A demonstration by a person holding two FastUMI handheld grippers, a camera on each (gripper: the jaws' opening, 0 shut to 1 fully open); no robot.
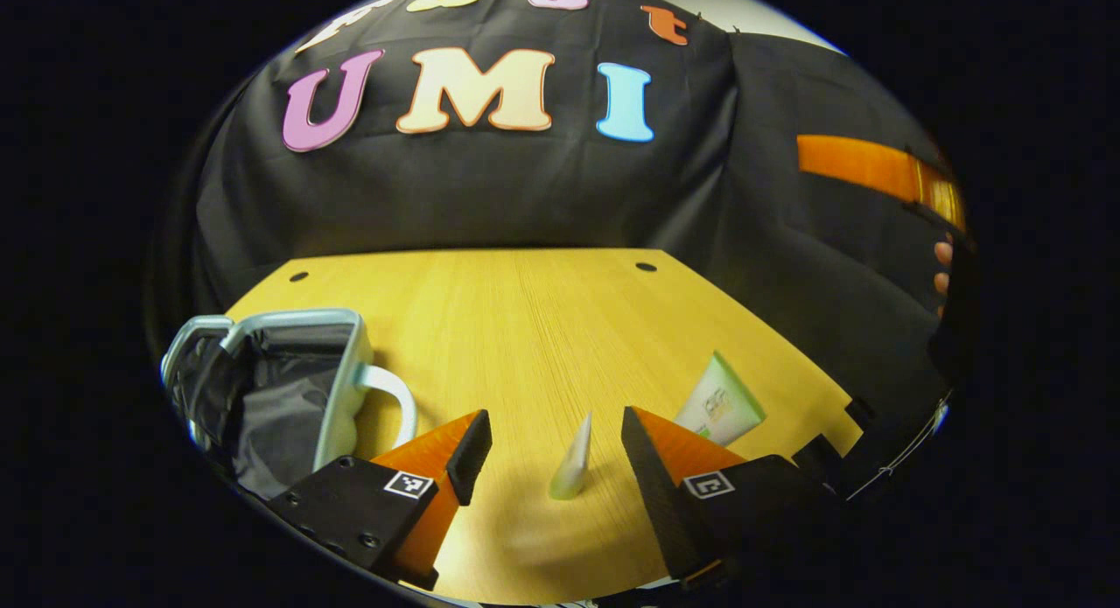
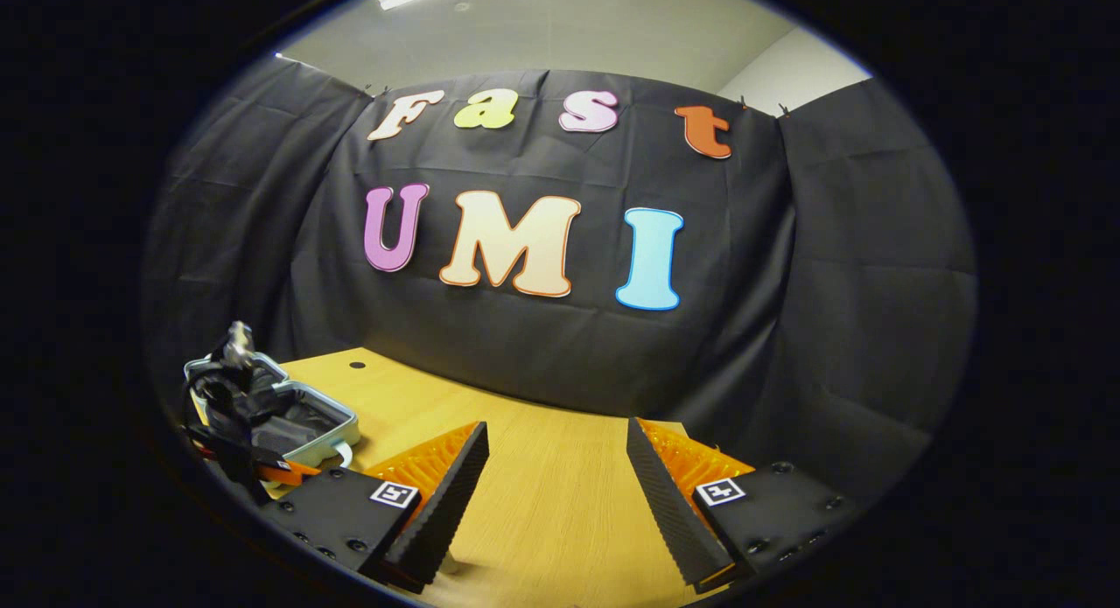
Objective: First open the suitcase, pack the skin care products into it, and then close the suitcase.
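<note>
Left gripper view: small pale tube (image 1: 573, 459) stands upright on the table (image 1: 542, 328), bottom centre, between the left gripper (image 1: 553, 446) fingers, jaws spread wide, touching nothing. Looks light, soft, prob slippery; best pinched mid-body. Second tube (image 1: 719, 401) lies lower right. Suitcase (image 1: 271, 389) sits open, lower left. Right gripper view: right gripper (image 2: 556, 468) also spread, empty, over bare table.

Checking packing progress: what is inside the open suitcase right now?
In the left gripper view the suitcase shows only its crumpled dark lining; no tube appears in it. Its near wall hides the bottom. Two tubes, a standing one and a flat one, are on the table.
</note>
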